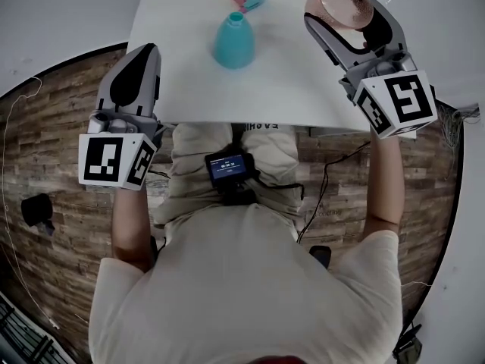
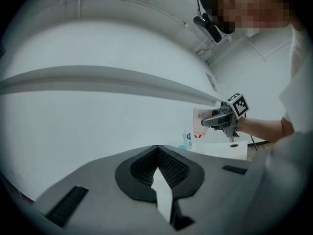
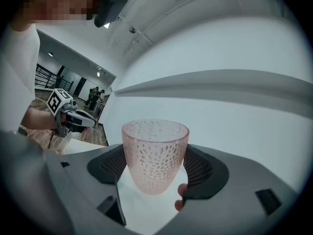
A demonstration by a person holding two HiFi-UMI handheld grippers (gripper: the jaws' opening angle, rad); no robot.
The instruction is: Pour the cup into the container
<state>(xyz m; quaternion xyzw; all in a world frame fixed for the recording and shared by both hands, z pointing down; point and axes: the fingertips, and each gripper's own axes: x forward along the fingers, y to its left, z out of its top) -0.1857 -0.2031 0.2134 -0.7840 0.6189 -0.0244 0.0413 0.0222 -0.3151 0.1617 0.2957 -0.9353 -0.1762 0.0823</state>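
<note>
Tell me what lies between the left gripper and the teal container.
Nothing. In the head view, only bare white table separates the left gripper from the teal container.

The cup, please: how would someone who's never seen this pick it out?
Look at the white table, far right side. The right gripper holds the cup there, clamped between its jaws. It is see-through pink with a dimpled pattern, unlike the solid teal bottle nearby.

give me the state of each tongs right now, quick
Left tongs: shut, nothing between them.
Right tongs: shut on the pink cup.
</note>
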